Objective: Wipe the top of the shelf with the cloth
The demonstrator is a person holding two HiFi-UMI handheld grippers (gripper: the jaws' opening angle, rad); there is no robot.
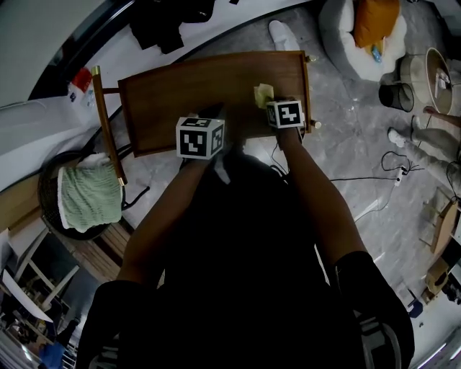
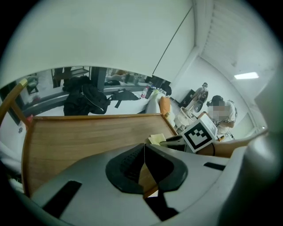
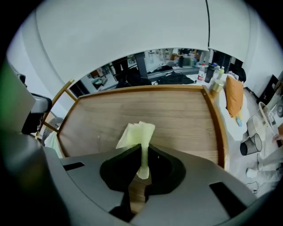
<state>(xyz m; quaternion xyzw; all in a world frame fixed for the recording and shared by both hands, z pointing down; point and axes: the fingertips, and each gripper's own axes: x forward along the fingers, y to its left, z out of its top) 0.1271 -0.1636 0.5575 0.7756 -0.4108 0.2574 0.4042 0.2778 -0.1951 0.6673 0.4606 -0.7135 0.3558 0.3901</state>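
At the far left sits a round dark basket [image 1: 47, 189] with a soft, bumpy green towel [image 1: 90, 198] folded in it. Next to it is the shelf [image 1: 209, 83]. Its top is flat brown wood, smooth, with fine lines running along it and a thin raised wooden edge all round. Thin wooden poles with gold tips stick out at its corners.

The left gripper [image 2: 144, 149] is made of smooth grey plastic with black ribbed pads. It has a white cube with black squares on it. Its two jaws are pressed together at the tips with nothing between them. It is over the near edge of the shelf top.

The cloth [image 3: 138, 134] is small, thin and pale yellow, folded into soft layers. The right gripper [image 3: 142, 152] pinches it tight between its black pads, and the loose end fans out past the tips. The cloth is over the right part of the shelf top, near the front, and seems to rest on the wood.

To the right, the floor [image 1: 360, 137] is shiny grey stone. Far to the right an orange cushion [image 1: 374, 20] lies on a puffy white seat [image 1: 337, 43]
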